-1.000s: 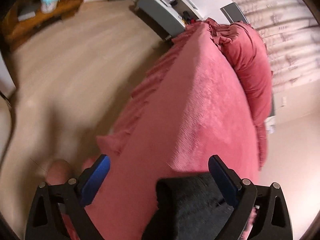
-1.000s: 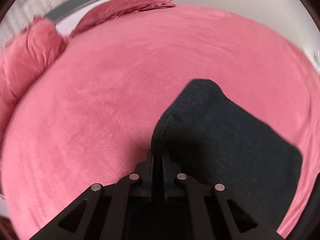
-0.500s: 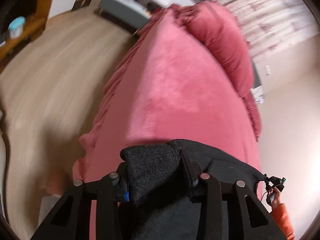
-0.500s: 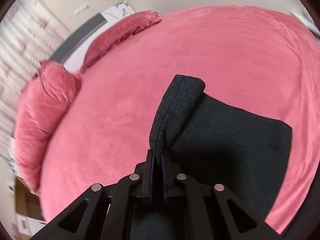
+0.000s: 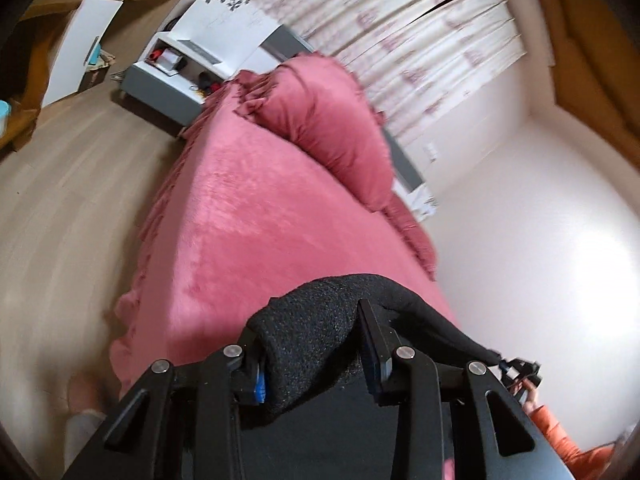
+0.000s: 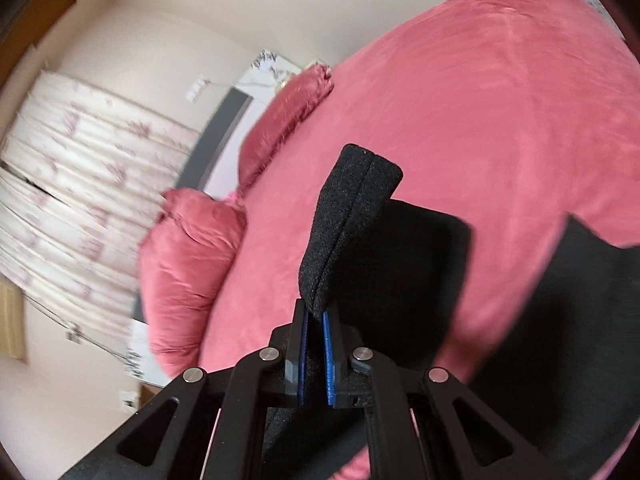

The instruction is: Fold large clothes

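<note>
A black knitted garment (image 5: 316,332) is held up above a bed with a pink cover (image 5: 260,232). My left gripper (image 5: 312,356) is shut on a thick bunched edge of the garment. My right gripper (image 6: 316,320) is shut on another edge of the garment (image 6: 352,208), which stands up as a narrow fold between the blue pads. The rest of the cloth hangs down and spreads dark over the bed cover (image 6: 500,128) at the lower right. In the left wrist view the right gripper (image 5: 520,372) shows small at the far end of the stretched edge.
Pink pillows (image 5: 332,128) (image 6: 188,260) lie at the head of the bed by a patterned curtain (image 5: 420,40). A grey and white shelf unit (image 5: 180,68) stands beside the bed on the wooden floor (image 5: 72,208). A plain wall (image 5: 540,240) runs along the bed's far side.
The left gripper went from open beside the garment to shut on its edge. Both grippers have risen and tilted, lifting the garment off the bed cover.
</note>
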`<state>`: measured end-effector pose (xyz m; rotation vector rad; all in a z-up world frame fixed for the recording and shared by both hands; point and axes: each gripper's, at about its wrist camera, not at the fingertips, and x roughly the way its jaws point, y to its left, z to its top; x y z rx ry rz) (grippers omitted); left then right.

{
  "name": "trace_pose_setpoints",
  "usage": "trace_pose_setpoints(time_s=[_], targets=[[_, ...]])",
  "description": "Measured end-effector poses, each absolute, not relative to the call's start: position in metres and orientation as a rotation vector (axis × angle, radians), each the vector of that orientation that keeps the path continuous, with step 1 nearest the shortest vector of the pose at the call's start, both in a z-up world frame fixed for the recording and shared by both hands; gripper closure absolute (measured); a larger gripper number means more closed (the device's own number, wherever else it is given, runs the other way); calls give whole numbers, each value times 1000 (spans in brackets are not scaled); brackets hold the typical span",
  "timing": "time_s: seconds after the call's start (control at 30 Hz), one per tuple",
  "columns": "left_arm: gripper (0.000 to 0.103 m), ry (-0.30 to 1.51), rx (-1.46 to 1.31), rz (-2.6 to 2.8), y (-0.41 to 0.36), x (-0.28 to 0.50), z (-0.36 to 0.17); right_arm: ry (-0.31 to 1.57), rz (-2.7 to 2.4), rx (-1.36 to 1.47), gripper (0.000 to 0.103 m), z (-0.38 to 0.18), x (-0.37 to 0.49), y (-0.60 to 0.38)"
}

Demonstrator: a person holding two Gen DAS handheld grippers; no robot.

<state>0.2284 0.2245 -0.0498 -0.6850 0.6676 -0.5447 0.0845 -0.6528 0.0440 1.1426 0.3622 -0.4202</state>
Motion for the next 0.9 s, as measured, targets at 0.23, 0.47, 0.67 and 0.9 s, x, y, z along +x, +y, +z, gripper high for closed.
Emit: trace_pose_setpoints(time_s=[0.23, 0.47, 0.67, 0.9], targets=[[66, 699, -724, -550, 239, 149, -87, 336, -425, 1223, 97, -21, -71, -648], [64, 804, -783, -443, 236, 124, -129, 319, -455, 1472, 96, -132, -117, -646], [63, 767, -768, -419, 228, 112, -119, 313, -445, 1439, 60, -111, -93, -653], [63, 778, -771, -401, 227, 123, -112, 415, -614, 1399, 94, -98, -64, -680]])
